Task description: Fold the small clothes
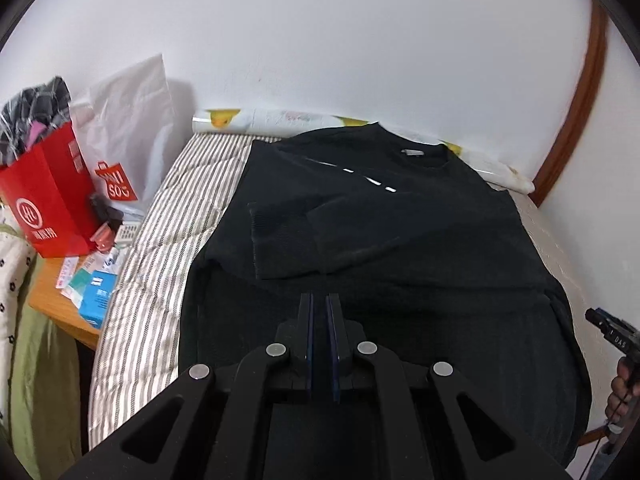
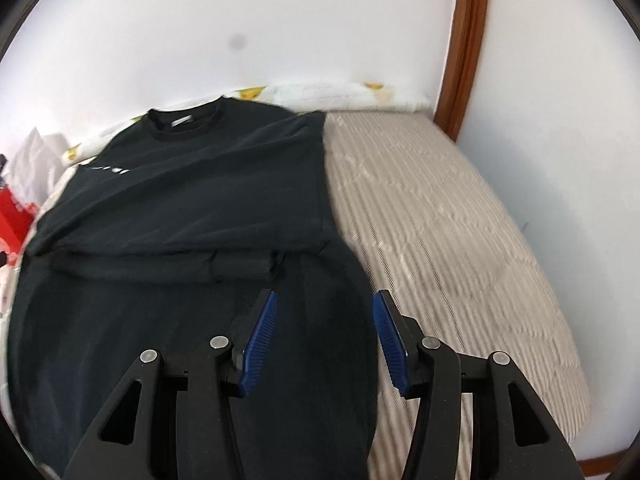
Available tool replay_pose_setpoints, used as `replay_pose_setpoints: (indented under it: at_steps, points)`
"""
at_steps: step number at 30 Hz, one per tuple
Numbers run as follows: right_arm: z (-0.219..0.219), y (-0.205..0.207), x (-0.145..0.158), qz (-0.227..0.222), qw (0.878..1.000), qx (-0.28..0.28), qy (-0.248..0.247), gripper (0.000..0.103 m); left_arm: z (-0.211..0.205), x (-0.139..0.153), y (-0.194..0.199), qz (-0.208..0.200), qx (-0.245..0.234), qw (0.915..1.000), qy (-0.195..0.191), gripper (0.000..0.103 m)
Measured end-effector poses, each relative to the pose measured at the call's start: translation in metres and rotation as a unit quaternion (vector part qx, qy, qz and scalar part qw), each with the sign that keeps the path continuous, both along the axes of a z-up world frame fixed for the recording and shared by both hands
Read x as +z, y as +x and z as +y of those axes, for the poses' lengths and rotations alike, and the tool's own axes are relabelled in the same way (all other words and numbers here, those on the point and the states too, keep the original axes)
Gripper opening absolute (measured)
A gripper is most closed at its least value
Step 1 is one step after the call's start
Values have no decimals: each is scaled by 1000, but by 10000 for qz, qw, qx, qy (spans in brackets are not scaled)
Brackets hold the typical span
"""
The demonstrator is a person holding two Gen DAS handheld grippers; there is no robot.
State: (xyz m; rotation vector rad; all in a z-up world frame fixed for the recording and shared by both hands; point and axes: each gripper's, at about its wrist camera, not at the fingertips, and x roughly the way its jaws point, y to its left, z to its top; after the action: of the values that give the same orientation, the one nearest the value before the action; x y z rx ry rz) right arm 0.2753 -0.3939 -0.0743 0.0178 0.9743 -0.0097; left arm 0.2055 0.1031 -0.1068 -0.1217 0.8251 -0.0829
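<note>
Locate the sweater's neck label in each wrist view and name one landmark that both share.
Left wrist: neck label upper centre-right, inside the black sweater collar.
Right wrist: neck label upper left, inside the collar.
Shared landmark: brown wooden frame on the right wall.

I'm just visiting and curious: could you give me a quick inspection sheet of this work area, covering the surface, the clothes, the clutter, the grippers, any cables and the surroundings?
Surface: striped mattress, bare to the right of the garment.
Job's things: black sweater spread flat, collar toward the wall, both sleeves folded across the body.
Clutter: red paper bag stuffed with fabric, white shopping bag, small boxes on a wooden side table.
Grippers: left gripper shut, empty, above the sweater; right gripper open, empty, over the sweater's right edge.
Cables: nothing seen.
Surroundings: white wall, brown wooden trim, rolled printed cloth along the wall.
</note>
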Motion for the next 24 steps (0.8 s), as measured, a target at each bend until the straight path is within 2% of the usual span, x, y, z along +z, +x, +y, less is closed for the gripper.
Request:
replay_pose_setpoints:
  at_steps: [8,14,16,22,24]
  points:
    - [10,-41,25,-232,9993,237,167,45,-11,13,-44,-143,35,9999,-22,9]
    - [17,-75,36,-437,9982,393,125,45,-13,12,-73,-204,181,9996,-16,20]
    - [17,-84,38,-519,9976,439,134,46,-13,10,-81,-206,191,9996,-7,27]
    - [13,-104,38,-607,9973,388,134,46,-14,-5,-102,-92,149,9998,-12,41]
    - [11,-110,35,-597,9975,373,115,46,-12,-10,-108,-63,161,9998,-18,42]
